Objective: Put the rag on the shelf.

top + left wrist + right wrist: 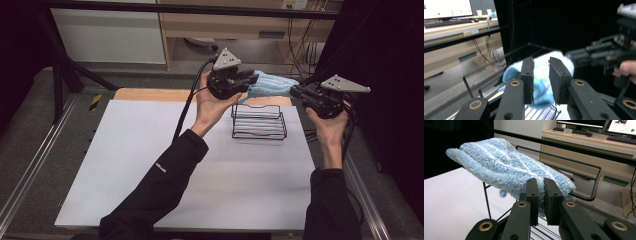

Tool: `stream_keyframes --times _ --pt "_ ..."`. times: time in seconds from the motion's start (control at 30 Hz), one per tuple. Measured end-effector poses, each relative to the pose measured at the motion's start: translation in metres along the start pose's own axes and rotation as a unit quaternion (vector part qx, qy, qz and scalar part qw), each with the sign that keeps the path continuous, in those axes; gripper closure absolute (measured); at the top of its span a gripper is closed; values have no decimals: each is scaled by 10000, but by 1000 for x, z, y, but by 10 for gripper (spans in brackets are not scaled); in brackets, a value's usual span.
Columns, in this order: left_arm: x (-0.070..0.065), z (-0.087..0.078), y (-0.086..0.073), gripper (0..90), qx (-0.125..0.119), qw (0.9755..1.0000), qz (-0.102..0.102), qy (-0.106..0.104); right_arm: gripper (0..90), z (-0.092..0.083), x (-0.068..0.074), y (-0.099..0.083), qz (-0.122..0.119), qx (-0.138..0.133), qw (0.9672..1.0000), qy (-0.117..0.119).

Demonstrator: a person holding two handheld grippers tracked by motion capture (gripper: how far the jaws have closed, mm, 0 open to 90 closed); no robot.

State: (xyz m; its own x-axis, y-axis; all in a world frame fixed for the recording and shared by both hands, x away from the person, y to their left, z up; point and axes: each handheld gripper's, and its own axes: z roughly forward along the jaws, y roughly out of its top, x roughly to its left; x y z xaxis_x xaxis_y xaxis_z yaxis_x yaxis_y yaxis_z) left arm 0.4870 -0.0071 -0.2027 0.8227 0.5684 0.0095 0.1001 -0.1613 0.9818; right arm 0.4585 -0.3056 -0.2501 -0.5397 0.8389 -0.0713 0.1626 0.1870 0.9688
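Risk: my left gripper (541, 82) holds its jaws narrowly parted around the blue cloth (506, 170), pads apparently not pressing, so the load may hang on my right gripper (540, 200) alone, whose jaws pinch the opposite end. A slip drops the cloth beside the wire basket (259, 122) on the counter (150, 165). Both hands are raised and face each other across the cloth.

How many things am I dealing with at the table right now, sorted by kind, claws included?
Fluffy blue sock: 1
Black wire rack: 1
Claws: 2, the left claw and the right claw
White table mat: 1
Total: 5
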Motion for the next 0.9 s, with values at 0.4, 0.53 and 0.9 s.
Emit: stream_keyframes --times 0.4,0.53,0.9 --pt "-3 29 -26 879 1008 9947 117 -153 804 -1 -1 -1 -45 -32 10000 83" --pt "-1 33 -33 898 1079 9941 64 -127 766 0 0 -2 63 -19 9999 137" --pt "-1 39 -40 900 1194 9926 229 -12 650 -6 2 3 398 -209 9984 350"
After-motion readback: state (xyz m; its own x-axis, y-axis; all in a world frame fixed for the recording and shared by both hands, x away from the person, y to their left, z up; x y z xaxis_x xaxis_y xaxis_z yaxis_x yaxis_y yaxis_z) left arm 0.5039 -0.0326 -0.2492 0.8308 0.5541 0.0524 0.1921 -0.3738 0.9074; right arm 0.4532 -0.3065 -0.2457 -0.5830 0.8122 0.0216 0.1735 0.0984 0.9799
